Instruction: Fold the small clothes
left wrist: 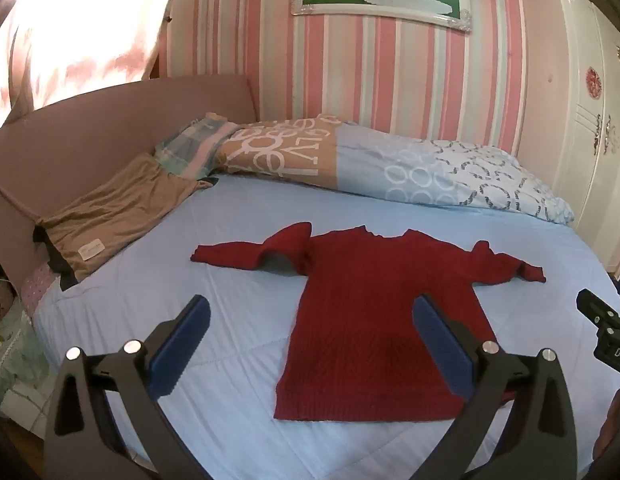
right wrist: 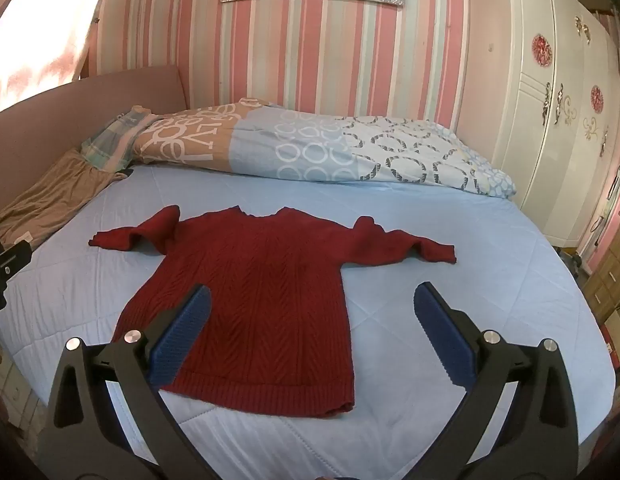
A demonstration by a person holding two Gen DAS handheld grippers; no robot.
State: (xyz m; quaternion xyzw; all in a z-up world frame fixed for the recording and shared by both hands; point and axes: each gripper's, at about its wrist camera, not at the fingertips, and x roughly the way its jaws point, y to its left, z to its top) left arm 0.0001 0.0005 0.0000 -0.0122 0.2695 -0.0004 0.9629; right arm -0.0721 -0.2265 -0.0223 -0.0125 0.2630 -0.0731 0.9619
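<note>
A small dark red knit sweater (left wrist: pixel 365 320) lies flat on the light blue bed sheet (left wrist: pixel 190 300), sleeves spread to both sides, hem toward me. It also shows in the right wrist view (right wrist: pixel 266 300). My left gripper (left wrist: pixel 310 312) is open and empty, held above the sweater's left hem side. My right gripper (right wrist: pixel 311 300) is open and empty, above the sweater's right hem side. The left sleeve is bunched near the shoulder (left wrist: pixel 290 240). The right gripper's body shows at the right edge of the left wrist view (left wrist: pixel 605 328).
A folded patterned duvet (left wrist: pixel 369 160) lies along the wall. A tan pillow (left wrist: pixel 118 212) lies at the left by the pink headboard (left wrist: pixel 110 120). A white wardrobe (right wrist: pixel 557 120) stands at the right. The bed's edge curves near me.
</note>
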